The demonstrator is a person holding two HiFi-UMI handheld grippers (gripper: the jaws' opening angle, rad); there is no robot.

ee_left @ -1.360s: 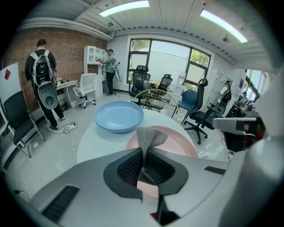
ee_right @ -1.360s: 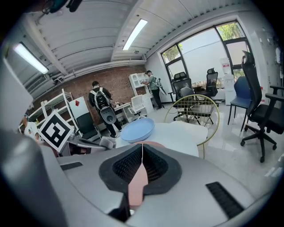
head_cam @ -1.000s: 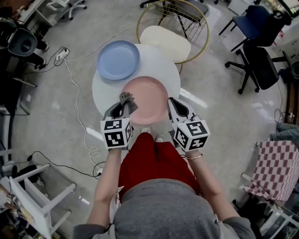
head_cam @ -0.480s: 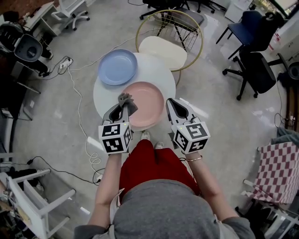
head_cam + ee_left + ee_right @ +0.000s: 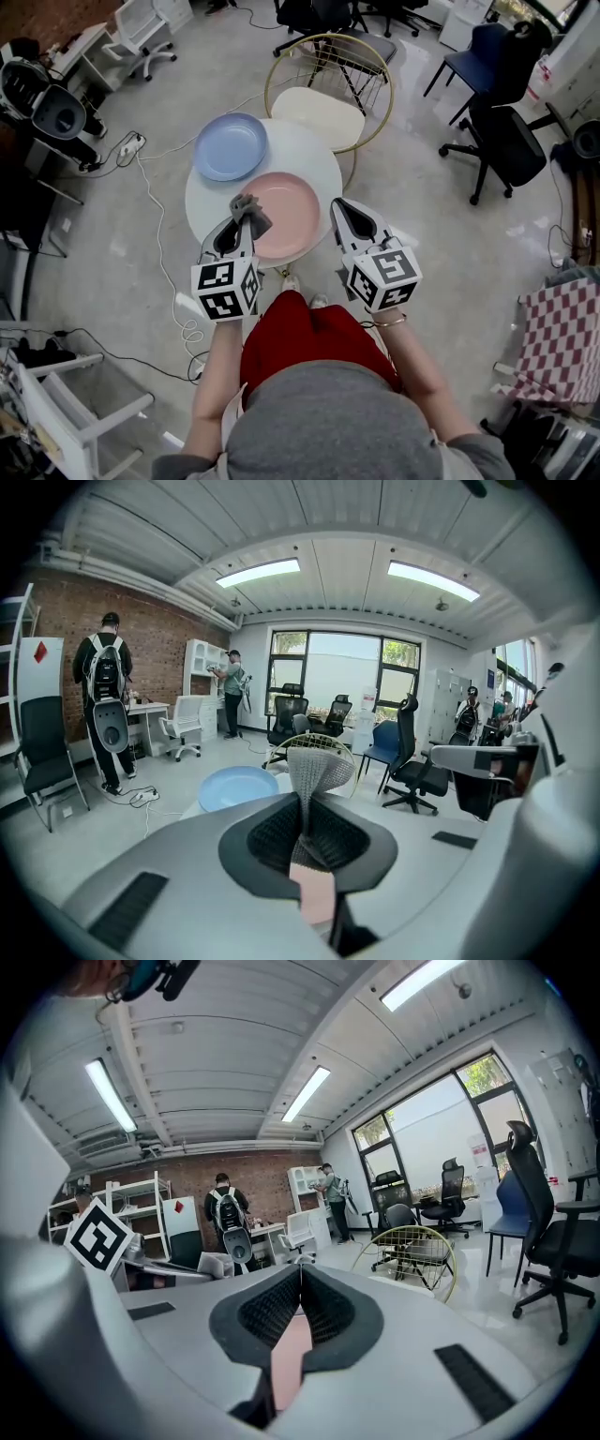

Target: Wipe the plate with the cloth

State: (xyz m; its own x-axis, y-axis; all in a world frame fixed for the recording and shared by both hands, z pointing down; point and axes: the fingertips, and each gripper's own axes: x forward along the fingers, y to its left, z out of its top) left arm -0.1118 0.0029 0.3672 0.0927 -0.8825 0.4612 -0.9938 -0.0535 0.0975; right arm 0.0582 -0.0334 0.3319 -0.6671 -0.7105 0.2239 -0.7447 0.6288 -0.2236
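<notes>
Since a second ago both marker cubes have drawn back toward the person, and the right hand-held gripper (image 5: 339,208), which then overlapped the pink plate's (image 5: 289,223) right rim, now sits just beside it. The left hand-held gripper (image 5: 242,221) is clamped on a grey cloth (image 5: 249,212), a soft knitted-looking wad that stands up from the jaw tips over the plate's left rim.

The pink plate is round, smooth and shallow. It lies near the front of a round white worktop (image 5: 314,155), with a matching blue plate (image 5: 230,147) behind it to the left. A chair (image 5: 317,112) with a cream seat and a gold wire hoop stands beyond.

The left gripper view shows the cloth's (image 5: 319,769) ribbed weave caught between the dark, dimpled pads (image 5: 272,834), with the blue plate (image 5: 239,787) behind. The right gripper view shows its own jaws pressed together on nothing, and the wire chair (image 5: 412,1246) ahead. Only the head view takes in the whole pink plate.
</notes>
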